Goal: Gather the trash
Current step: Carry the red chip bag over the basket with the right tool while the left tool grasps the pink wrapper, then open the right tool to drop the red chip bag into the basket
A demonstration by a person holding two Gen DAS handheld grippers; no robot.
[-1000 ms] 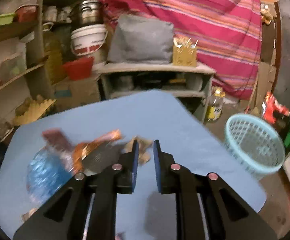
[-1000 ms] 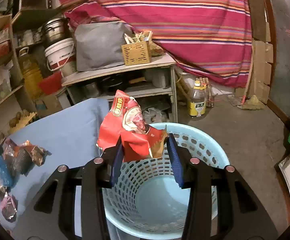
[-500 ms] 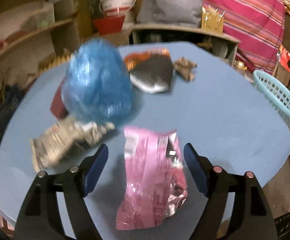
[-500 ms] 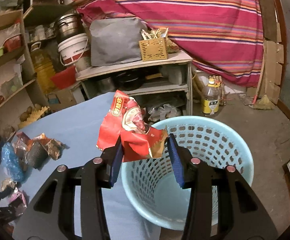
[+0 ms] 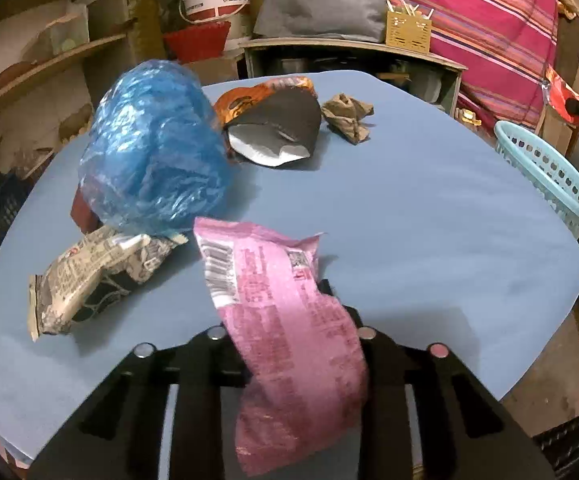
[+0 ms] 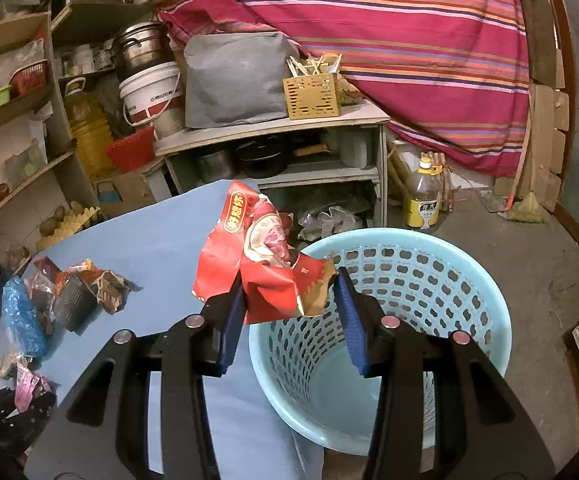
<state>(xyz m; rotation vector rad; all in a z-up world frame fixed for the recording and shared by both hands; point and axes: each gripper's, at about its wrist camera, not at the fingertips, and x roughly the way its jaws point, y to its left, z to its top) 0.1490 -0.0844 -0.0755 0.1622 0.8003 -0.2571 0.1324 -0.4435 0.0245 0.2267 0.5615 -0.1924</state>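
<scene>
Trash: wrappers and bags lie scattered on a blue table [image 5: 409,208]; two pieces are in the grippers.
Pink wrapper [image 5: 285,320]: lower centre of the left wrist view, it runs from the table surface back between the two fingers of the left gripper [image 5: 289,320] and covers their tips.
Left gripper jaws: drawn in against the pink wrapper on both sides, clamped on it.
Red wrapper [image 6: 265,272]: centre of the right wrist view, crumpled, pinched between the blue pads [image 6: 233,328] of the right gripper [image 6: 291,300] and sticking up above them.
Right gripper jaws: closed on the red wrapper, with a gap left below the pinch.
Basket [image 6: 469,280]: light blue, perforated, lower right of the right wrist view, its inside bare; the red wrapper hangs over its near left rim.
Only in the left view: the blue plastic bag [image 5: 153,148] at centre left, a grey printed wrapper [image 5: 93,276] below it, an orange and black wrapper [image 5: 273,124] and a brown paper wad [image 5: 347,116] at upper centre, all sharp and close.
Only in the right view: the inside of the basket, and an oil bottle [image 6: 423,196] on the floor at centre right.
Shared: the basket shows at the right edge of the left view, beside the table.
</scene>
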